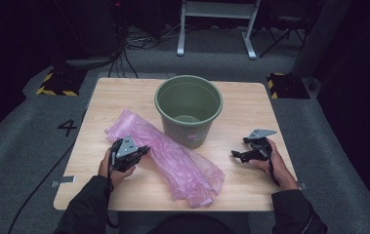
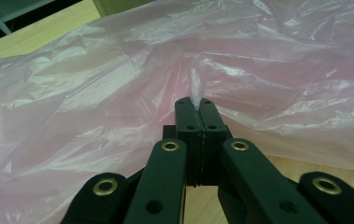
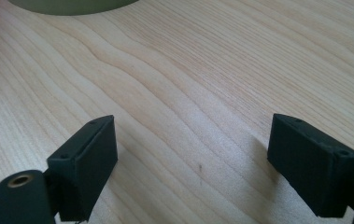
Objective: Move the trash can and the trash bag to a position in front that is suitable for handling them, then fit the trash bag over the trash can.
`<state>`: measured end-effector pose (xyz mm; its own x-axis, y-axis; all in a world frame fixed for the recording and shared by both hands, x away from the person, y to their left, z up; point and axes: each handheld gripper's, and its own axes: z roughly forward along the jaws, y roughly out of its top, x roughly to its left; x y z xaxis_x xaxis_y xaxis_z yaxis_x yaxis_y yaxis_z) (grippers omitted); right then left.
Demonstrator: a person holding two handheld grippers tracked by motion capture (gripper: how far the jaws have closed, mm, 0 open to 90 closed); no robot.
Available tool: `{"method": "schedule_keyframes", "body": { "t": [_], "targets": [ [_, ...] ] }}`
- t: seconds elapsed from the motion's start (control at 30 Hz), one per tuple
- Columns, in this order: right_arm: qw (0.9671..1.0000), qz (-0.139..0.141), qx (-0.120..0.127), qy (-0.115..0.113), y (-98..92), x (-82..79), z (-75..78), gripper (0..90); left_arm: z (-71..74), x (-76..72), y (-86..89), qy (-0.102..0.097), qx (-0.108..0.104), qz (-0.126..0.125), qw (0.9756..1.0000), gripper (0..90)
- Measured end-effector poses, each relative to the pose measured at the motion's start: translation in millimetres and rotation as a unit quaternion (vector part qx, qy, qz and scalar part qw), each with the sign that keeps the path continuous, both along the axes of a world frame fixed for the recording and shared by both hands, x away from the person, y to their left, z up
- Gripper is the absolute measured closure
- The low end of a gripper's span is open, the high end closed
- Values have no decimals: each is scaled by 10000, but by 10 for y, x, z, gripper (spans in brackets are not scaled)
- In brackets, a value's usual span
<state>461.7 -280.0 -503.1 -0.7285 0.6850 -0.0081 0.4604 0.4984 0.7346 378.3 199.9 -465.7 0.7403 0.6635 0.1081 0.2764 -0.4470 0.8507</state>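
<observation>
A crumpled pink plastic bag (image 1: 173,158) lies slantwise across the wooden table (image 1: 124,92), in front of a green bucket (image 1: 188,109). My left gripper (image 1: 145,148) sits at the bag's left edge. In the left gripper view the bag (image 2: 118,93) spreads wide, and the left gripper (image 2: 197,105) is shut on a small pinch of its film. My right gripper (image 1: 236,155) rests near the table's right side, apart from the bag. Its jaws stand wide open over bare wood in the right gripper view (image 3: 193,154). The bucket's base (image 3: 72,4) shows at the top there.
The bucket stands upright at the table's middle back, its inside bare apart from a pale patch at the bottom. Cables (image 1: 129,44) and a white frame (image 1: 216,24) lie on the grey floor beyond the table. Bare wood lies between the bag and the right gripper.
</observation>
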Motion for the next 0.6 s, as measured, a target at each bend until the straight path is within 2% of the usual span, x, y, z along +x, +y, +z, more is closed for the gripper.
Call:
{"method": "schedule_keyframes", "body": {
  "t": [0.3, 0.43, 0.6],
  "targets": [
    [10000, 3, 3, 3, 0, 2, 0, 157, 68, -27, 47, -117, -134, 32, 9998, 896],
    [10000, -8, 5, 4, 2, 5, 0, 157, 110, -65, 84, -252, -116, 101, 9996, 896],
    [10000, -17, -2, 1, 1, -1, 0, 158, 185, -101, 135, -404, -212, 161, 9988, 896]
  ]
}}
